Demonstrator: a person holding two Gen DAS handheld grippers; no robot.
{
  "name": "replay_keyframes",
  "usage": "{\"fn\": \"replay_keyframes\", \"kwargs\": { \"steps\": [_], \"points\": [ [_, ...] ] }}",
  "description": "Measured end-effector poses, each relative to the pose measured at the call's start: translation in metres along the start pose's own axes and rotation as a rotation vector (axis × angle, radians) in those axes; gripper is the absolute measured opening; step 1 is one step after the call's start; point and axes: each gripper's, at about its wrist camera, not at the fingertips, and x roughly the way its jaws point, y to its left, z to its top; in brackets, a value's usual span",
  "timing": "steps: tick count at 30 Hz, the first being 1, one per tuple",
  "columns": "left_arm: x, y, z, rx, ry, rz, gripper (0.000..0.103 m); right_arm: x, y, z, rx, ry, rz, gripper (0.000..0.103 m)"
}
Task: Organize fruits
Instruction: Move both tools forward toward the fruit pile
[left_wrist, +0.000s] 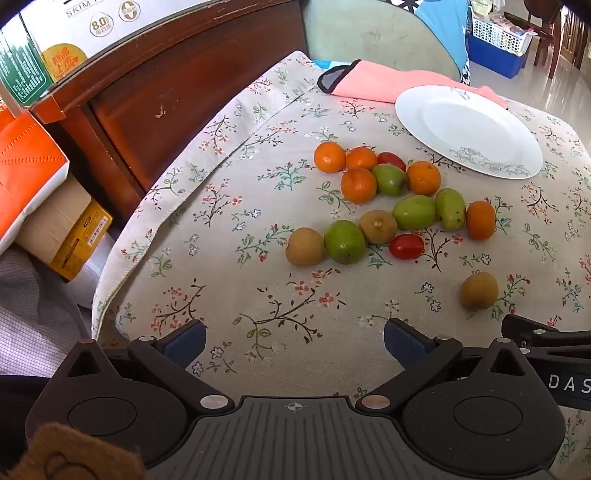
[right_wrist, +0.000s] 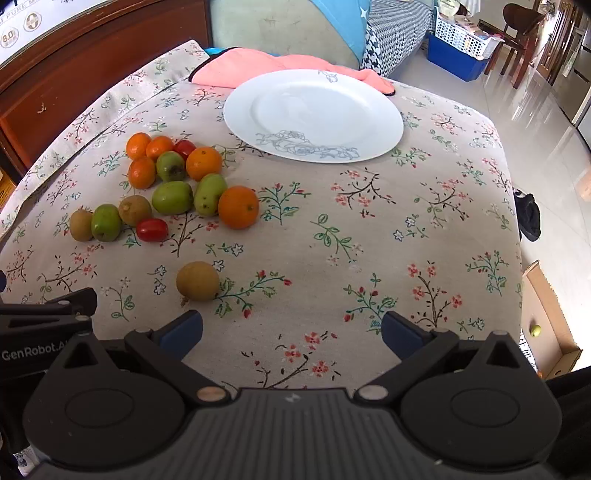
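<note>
A cluster of fruit lies on the floral tablecloth (left_wrist: 221, 258): several oranges (left_wrist: 329, 157), green fruits (left_wrist: 413, 212), brown kiwis (left_wrist: 305, 246) and two red tomatoes (left_wrist: 406, 246). One brown kiwi (right_wrist: 198, 280) lies apart, nearer to me. An empty white plate (right_wrist: 314, 114) sits behind the fruit. My left gripper (left_wrist: 294, 341) hovers open above the cloth in front of the cluster. My right gripper (right_wrist: 291, 332) is open too, just right of the lone kiwi. Neither holds anything.
A pink cloth (right_wrist: 236, 68) lies behind the plate. A dark wooden cabinet (left_wrist: 166, 85) stands left of the table, with boxes (left_wrist: 33, 162) beside it. The table's right edge drops to a tiled floor (right_wrist: 546, 122) with a cardboard box (right_wrist: 550, 325).
</note>
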Motion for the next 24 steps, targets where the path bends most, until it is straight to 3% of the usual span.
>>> {"fn": "replay_keyframes", "kwargs": {
  "steps": [19,24],
  "points": [
    [-0.002,0.005,0.002,-0.01,-0.016,-0.021,0.103,-0.001,-0.006,0.0,0.01,-0.01,0.027,0.1],
    [-0.001,0.016,0.001,-0.042,-0.013,-0.034,0.103,-0.004,-0.018,0.0,0.06,-0.009,0.098,0.097]
  ]
}}
